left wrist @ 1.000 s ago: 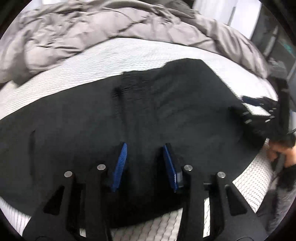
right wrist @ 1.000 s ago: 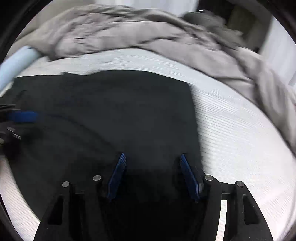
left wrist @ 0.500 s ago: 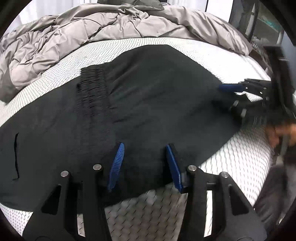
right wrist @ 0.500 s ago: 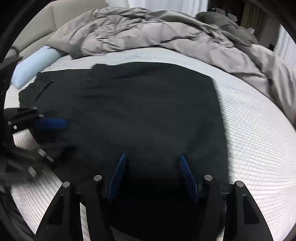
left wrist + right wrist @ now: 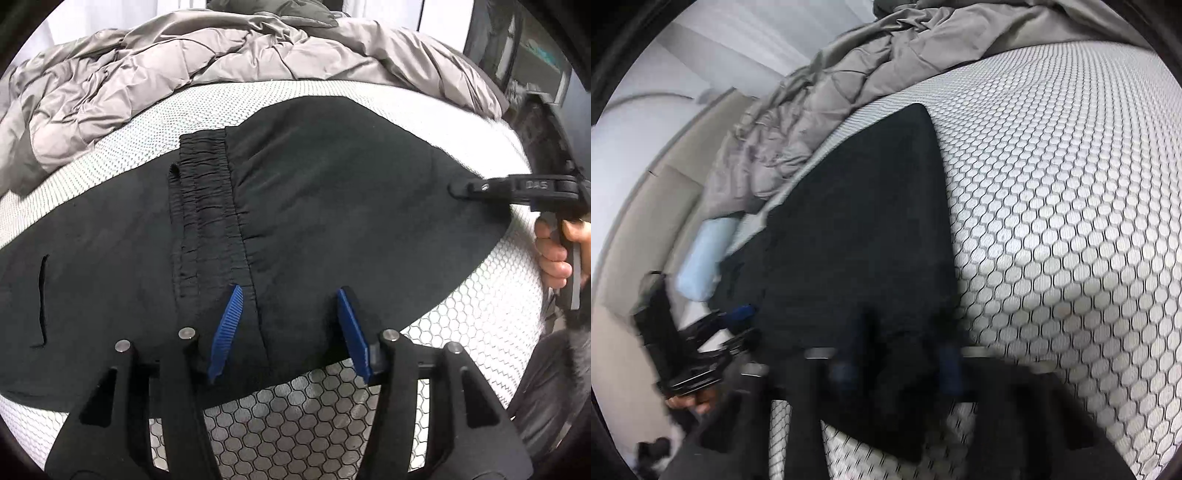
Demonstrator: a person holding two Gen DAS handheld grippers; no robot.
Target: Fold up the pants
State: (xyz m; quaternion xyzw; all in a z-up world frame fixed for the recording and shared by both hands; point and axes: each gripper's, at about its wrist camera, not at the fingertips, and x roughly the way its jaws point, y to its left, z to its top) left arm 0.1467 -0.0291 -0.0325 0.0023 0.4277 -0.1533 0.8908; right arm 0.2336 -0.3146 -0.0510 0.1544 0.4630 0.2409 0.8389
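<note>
Lying flat on the bed [image 5: 461, 295], the black pants [image 5: 314, 206] reach to its near edge, with their elastic waistband [image 5: 207, 206] running from the far side toward that edge. The left gripper [image 5: 288, 328] hovers over the near edge, its jaws opening; its blue pads [image 5: 225, 332] straddle the pants' near hem without pressing on it, just beside the near end of the waistband. In the left wrist view the right gripper [image 5: 458, 189] comes in from the bed's right edge, clenched on the right-hand end of the pants, with a hand [image 5: 554, 251] around its handle. The right wrist view is blurred near its own fingers, with dark cloth bunched around them. A rumpled grey duvet [image 5: 184, 74] lies along the far side of the bed, well apart from both grippers.
</note>
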